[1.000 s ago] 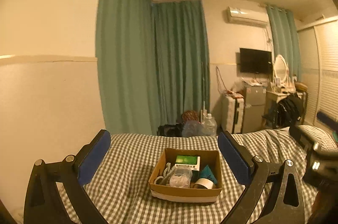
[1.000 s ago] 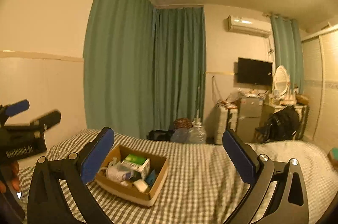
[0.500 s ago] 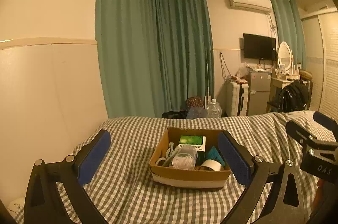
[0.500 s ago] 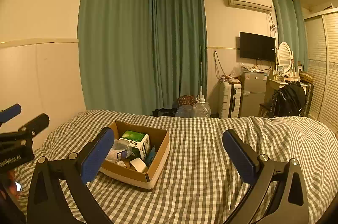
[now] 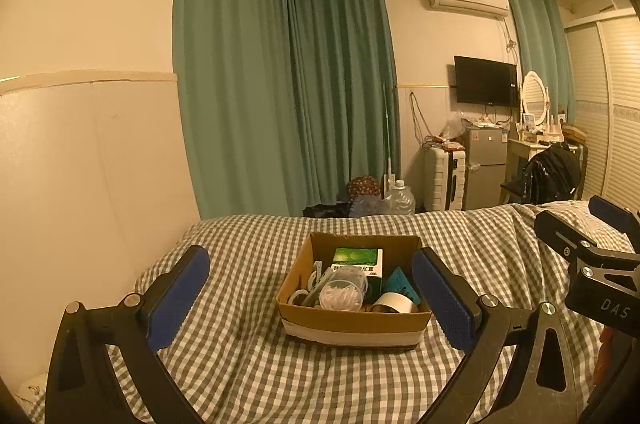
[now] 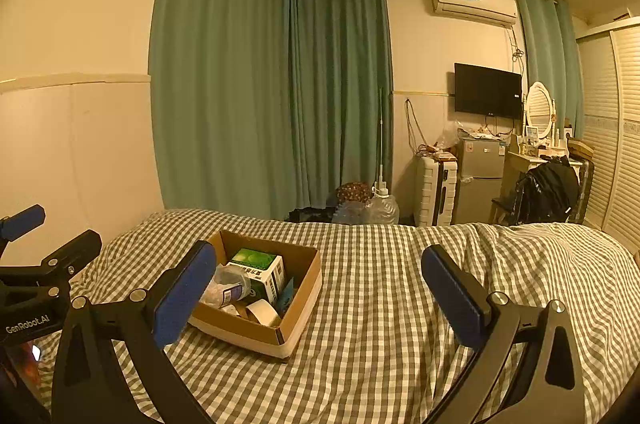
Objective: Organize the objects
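An open cardboard box (image 5: 352, 324) (image 6: 298, 298) rests on the checked bed cover. Inside lie a green and white carton (image 5: 357, 260) (image 6: 256, 264), a clear round container (image 5: 344, 290) (image 6: 228, 288), a roll of white tape (image 5: 394, 302) (image 6: 262, 312) and a teal item (image 5: 400, 282). My left gripper (image 5: 310, 298) is open, above the cover just in front of the box, nothing between its blue pads. My right gripper (image 6: 318, 298) is open too, to the right of the box. Each gripper shows at the edge of the other's view: the right gripper (image 5: 588, 240), the left gripper (image 6: 44, 240).
The bed (image 6: 400, 304) with its green and white checked cover fills the foreground. Behind it hang green curtains (image 5: 288, 96). At the back right stand a white suitcase (image 5: 440, 178), a small fridge (image 5: 484, 166), a wall TV (image 5: 484, 86) and a dressing table (image 5: 536, 144) with a black bag.
Both cameras have tilted down and drawn a little closer to the bed, so the box sits lower and larger in view. Both grippers stay open. The box has not moved.
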Available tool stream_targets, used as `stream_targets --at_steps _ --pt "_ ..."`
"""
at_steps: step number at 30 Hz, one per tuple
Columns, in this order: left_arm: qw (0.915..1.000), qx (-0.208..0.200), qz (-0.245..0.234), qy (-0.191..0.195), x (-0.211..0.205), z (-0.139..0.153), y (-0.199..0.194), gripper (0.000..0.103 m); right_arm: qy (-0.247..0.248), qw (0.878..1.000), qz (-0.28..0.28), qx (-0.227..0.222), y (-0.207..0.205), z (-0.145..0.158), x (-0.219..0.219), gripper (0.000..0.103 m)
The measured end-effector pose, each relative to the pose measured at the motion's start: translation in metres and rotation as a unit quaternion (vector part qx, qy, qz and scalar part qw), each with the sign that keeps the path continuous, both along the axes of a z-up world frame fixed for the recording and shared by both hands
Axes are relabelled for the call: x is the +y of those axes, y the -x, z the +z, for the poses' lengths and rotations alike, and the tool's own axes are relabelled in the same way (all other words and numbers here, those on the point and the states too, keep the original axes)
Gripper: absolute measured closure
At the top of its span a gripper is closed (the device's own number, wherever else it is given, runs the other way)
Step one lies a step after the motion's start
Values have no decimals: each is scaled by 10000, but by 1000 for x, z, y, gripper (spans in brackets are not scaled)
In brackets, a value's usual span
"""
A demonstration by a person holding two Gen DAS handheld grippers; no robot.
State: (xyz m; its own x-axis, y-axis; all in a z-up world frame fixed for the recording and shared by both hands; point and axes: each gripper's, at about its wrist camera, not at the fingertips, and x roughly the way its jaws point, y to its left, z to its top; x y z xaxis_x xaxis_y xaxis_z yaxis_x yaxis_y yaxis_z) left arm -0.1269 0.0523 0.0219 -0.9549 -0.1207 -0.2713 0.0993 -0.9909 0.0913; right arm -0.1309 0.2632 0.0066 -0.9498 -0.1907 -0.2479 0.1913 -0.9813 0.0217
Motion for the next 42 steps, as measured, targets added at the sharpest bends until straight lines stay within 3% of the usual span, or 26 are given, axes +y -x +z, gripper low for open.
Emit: stream_targets --at_steps 42 --pt "9999 -148 20 -14 -2 -8 1 0 -56 10000 -14 -51 4 -6 -6 0"
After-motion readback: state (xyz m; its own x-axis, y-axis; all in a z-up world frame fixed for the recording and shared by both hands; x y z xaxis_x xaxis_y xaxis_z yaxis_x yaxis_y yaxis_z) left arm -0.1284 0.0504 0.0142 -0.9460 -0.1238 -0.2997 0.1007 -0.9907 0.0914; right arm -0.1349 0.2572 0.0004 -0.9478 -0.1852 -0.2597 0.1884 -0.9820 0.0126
